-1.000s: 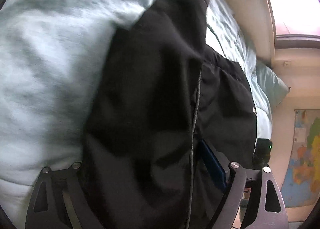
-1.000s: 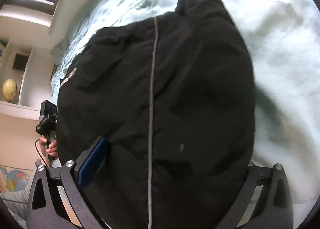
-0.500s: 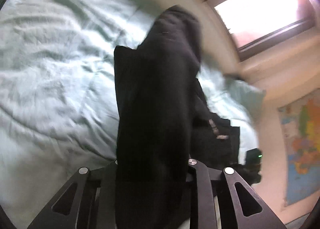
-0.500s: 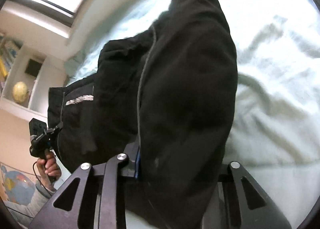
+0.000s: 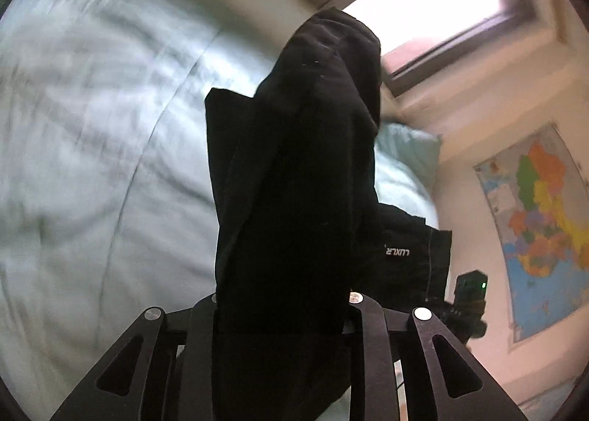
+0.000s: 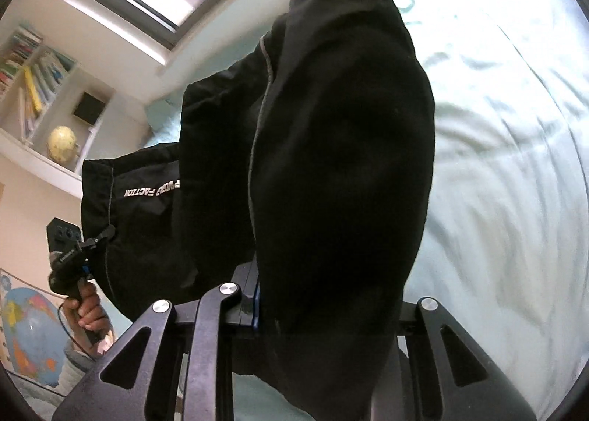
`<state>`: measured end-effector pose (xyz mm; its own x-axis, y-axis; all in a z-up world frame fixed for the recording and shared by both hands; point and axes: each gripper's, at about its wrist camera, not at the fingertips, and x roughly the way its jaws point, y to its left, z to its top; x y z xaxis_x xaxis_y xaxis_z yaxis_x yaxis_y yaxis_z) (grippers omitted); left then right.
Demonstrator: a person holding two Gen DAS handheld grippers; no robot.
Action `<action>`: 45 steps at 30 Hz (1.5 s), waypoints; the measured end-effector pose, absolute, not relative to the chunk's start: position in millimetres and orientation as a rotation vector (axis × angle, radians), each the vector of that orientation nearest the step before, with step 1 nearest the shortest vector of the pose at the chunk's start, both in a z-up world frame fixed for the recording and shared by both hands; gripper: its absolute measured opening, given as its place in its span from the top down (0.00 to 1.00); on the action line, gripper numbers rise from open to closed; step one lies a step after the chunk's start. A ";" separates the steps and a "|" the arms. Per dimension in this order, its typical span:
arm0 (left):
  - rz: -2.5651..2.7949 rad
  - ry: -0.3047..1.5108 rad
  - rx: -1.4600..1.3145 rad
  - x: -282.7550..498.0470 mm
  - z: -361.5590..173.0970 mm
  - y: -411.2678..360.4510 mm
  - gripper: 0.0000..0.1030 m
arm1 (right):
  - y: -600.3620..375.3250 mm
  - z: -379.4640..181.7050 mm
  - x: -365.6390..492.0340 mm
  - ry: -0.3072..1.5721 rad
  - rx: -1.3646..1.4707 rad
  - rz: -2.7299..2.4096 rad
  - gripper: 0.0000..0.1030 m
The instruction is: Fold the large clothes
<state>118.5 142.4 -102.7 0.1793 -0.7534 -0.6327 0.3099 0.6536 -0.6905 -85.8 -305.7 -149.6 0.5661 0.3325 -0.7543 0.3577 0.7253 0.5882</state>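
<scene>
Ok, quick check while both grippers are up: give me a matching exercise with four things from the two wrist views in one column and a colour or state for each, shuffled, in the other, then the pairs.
Things:
1. black garment
2. bed cover
3. left gripper
4. small globe

Colours or states:
A. pale yellow, standing on a shelf
B. shut on dark cloth
C. hanging off the bed, held at two places
D. light green, wrinkled

Pairs: 1-C, 2-D, 3-B, 4-A. The right gripper is likewise shut on the garment.
</scene>
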 end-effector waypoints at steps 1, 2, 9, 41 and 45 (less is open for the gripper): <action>-0.767 1.202 -0.448 112.9 -117.1 139.4 0.73 | -305.4 -161.1 -88.5 1.031 0.800 -0.028 0.71; -0.745 1.235 -0.426 109.5 -132.2 138.7 0.73 | -304.4 -175.1 -92.9 1.077 0.793 -0.052 0.71; -0.439 1.463 -0.464 128.2 -261.8 151.5 0.56 | -336.9 -269.3 -101.9 1.241 0.837 -0.215 0.40; -0.407 1.174 0.076 48.4 -151.6 108.0 0.44 | -266.2 -175.1 -157.1 1.209 0.520 -0.306 0.16; -0.381 1.062 0.161 18.0 -88.2 97.1 0.44 | -238.1 -109.2 -165.9 1.122 0.449 -0.295 0.16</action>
